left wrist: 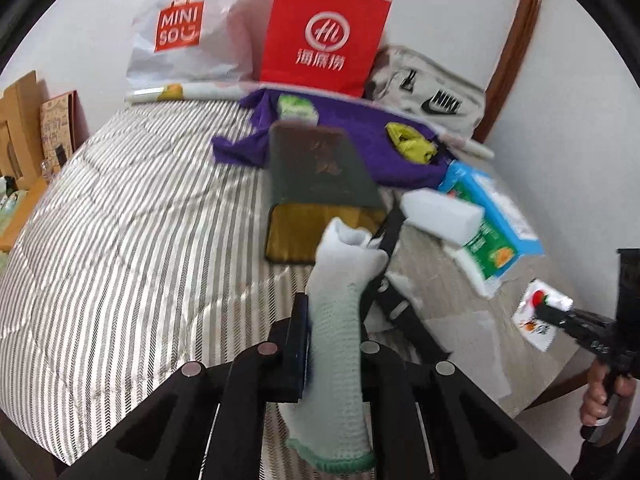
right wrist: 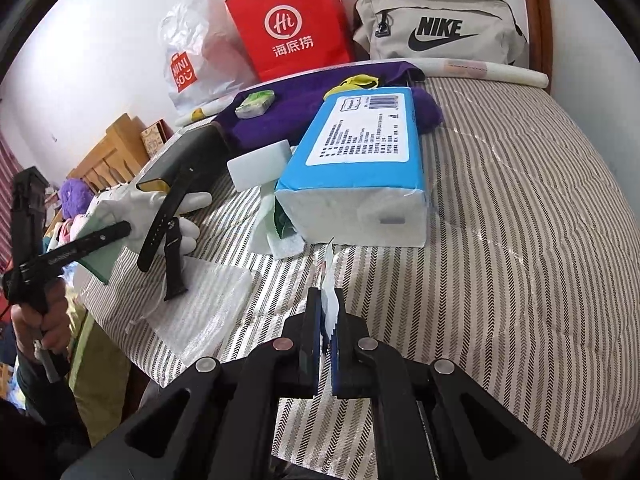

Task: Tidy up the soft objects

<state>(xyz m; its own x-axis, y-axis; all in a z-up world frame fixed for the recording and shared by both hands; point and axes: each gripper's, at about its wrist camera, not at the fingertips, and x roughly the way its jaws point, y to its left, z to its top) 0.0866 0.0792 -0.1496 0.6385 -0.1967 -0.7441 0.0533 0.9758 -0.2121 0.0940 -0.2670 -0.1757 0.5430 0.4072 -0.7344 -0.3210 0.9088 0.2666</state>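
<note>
My left gripper [left wrist: 334,336] is shut on a white knit glove [left wrist: 340,280] with a green cuff, gripping it around the wrist part above the striped bedcover [left wrist: 140,220]. In the right wrist view the same glove [right wrist: 136,204] lies at the bed's left edge, with a black strap [right wrist: 164,216] lying across its fingers. My right gripper [right wrist: 326,312] is shut on a thin white packet [right wrist: 329,280], seen edge-on. In the left wrist view that packet [left wrist: 538,308] shows red print. A person's hand holds each gripper handle.
On the bed lie a blue tissue pack [right wrist: 360,160], a white foam block [right wrist: 260,164], a clear bubble-wrap sheet [right wrist: 200,300], a dark book [left wrist: 316,164] and a purple cloth [right wrist: 300,112] with a small green pack [right wrist: 256,104]. A red paper bag [right wrist: 292,20], a Miniso bag [right wrist: 188,60] and a Nike pouch [right wrist: 436,28] line the wall.
</note>
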